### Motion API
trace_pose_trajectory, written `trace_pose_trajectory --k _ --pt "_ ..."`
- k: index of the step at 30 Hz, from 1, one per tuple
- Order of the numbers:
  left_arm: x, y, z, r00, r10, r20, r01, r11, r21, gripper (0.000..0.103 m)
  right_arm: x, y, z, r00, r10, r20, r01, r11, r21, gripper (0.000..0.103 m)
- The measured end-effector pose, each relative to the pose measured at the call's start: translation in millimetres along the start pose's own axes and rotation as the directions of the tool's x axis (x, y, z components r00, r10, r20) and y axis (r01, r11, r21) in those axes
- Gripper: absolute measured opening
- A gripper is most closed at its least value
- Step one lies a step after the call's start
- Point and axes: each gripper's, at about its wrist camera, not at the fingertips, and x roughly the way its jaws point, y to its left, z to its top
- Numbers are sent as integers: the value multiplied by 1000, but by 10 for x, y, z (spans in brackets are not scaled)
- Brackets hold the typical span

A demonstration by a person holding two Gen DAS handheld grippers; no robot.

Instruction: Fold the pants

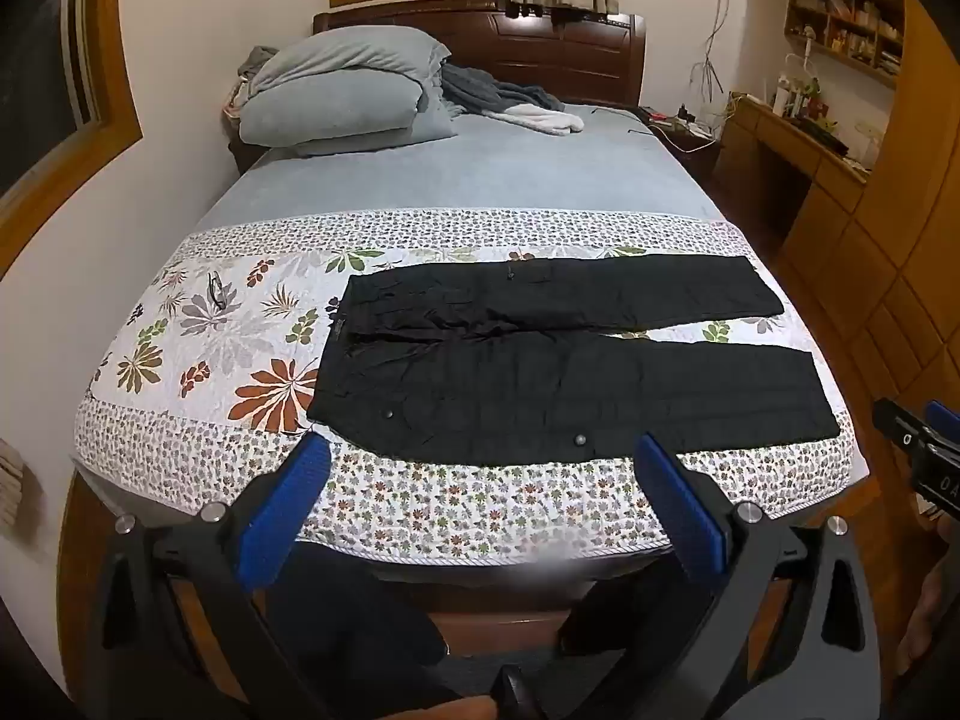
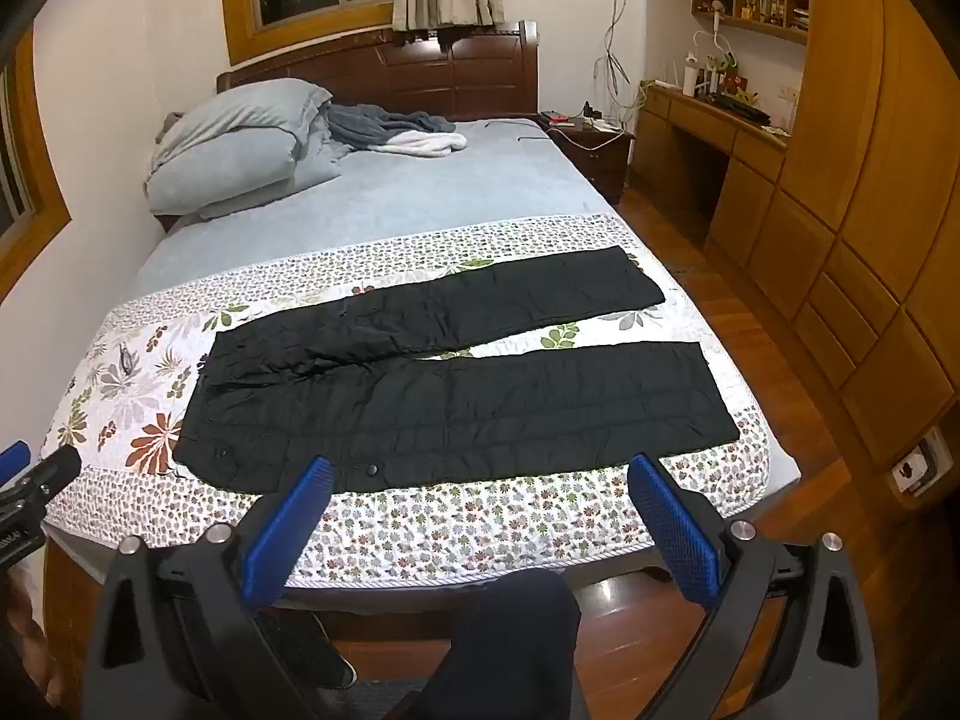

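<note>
Black pants lie flat on the floral quilt at the foot of the bed, waistband to the left, both legs spread to the right with a gap between them. They also show in the right wrist view. My left gripper is open and empty, above the bed's near edge, short of the pants. My right gripper is open and empty, also at the near edge; it shows at the right edge of the left wrist view.
Grey pillows and loose clothes lie at the head of the bed. A wooden desk and wardrobe stand on the right. Wooden floor runs along the bed's right side. A wall is on the left.
</note>
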Motion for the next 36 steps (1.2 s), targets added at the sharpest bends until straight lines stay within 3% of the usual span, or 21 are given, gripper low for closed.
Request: trace_pose_trajectory --k 36 --pt "-17 -13 -6 1000 7 -1 -7 1000 7 100 19 -22 -3 1000 -1 -2 1 1000 1 100"
